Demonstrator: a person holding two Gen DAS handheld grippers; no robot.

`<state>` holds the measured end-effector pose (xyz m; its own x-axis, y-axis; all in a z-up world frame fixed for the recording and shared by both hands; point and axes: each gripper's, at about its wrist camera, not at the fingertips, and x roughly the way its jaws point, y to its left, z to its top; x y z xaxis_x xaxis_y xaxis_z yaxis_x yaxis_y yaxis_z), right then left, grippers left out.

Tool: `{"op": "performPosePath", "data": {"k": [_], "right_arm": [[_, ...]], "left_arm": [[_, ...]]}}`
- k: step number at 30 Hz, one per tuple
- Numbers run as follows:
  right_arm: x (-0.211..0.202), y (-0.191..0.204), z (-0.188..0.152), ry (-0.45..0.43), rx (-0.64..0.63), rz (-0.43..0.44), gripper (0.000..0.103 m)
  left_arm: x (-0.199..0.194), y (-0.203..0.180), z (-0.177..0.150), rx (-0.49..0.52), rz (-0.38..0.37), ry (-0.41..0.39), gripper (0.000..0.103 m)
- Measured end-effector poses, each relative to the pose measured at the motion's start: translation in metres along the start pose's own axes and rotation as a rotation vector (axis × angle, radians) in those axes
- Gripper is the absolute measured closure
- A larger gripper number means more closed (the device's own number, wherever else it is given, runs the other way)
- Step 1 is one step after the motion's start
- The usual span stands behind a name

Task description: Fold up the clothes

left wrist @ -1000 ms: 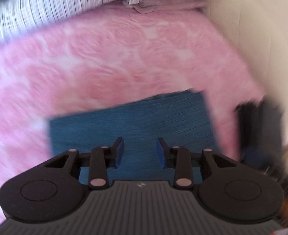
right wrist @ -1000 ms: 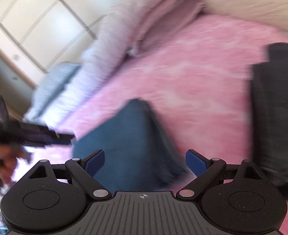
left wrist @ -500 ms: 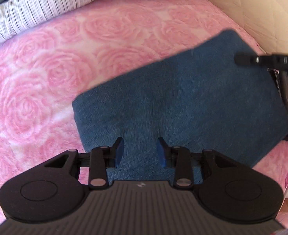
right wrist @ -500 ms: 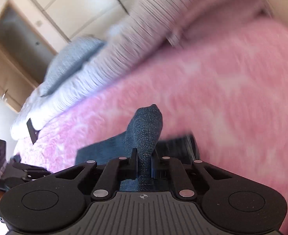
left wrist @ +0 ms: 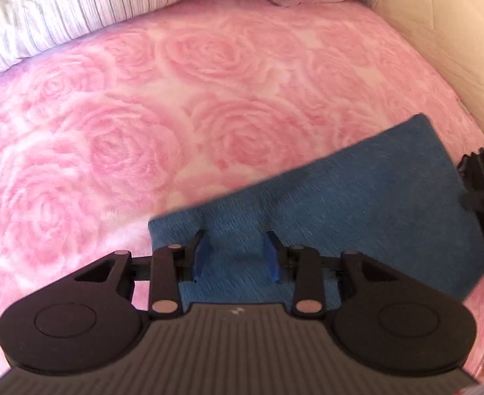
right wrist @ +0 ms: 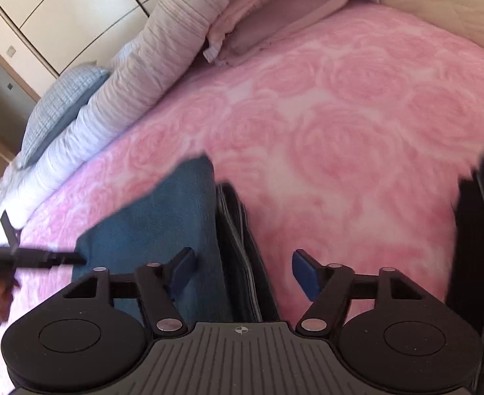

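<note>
Releasing: right hand-held gripper (right wrist: 242, 268) now spread, blue garment (left wrist: 357, 204) dropped flat; left hand-held gripper (left wrist: 236, 256) apart, seemingly unchanged.

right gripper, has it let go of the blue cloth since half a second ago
Yes. The right gripper was pinching a raised fold; now it is open, and the blue cloth lies flat on the pink bedspread.

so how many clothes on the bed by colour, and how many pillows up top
blue folded garment: 1
dark folded garments, one beside the blue one and one at the right edge: 2
pillows, striped, mauve and blue-grey: 3
total: 6
</note>
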<state>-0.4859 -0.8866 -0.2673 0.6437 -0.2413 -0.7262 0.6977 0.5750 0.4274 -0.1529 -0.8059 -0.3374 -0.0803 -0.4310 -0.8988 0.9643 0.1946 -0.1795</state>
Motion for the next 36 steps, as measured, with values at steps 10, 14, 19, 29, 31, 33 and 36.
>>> {"op": "performPosePath", "data": {"k": [10, 14, 19, 29, 31, 33, 36], "right_arm": [[-0.036, 0.074, -0.079, 0.035, -0.051, 0.009, 0.032], [-0.035, 0.12, -0.117, 0.096, -0.067, 0.066, 0.01], [0.01, 0.12, -0.15, 0.141, 0.279, 0.128, 0.01], [0.058, 0.127, -0.164, 0.012, 0.539, 0.129, 0.01], [0.067, 0.128, -0.167, -0.015, 0.59, 0.129, 0.01], [0.077, 0.13, -0.17, -0.041, 0.642, 0.129, 0.04], [0.082, 0.127, -0.172, -0.044, 0.68, 0.146, 0.072]], "left_arm": [[-0.037, 0.024, -0.009, 0.071, -0.005, -0.027, 0.068], [-0.043, 0.061, -0.031, -0.1, -0.085, 0.048, 0.059], [-0.019, 0.083, -0.054, -0.28, -0.225, 0.081, 0.055], [0.011, 0.088, -0.044, -0.314, -0.366, 0.009, 0.064], [0.01, 0.082, -0.04, -0.281, -0.344, 0.01, 0.071], [0.001, 0.08, -0.043, -0.276, -0.342, -0.012, 0.081], [-0.017, 0.078, -0.052, -0.277, -0.347, -0.05, 0.09]]}}
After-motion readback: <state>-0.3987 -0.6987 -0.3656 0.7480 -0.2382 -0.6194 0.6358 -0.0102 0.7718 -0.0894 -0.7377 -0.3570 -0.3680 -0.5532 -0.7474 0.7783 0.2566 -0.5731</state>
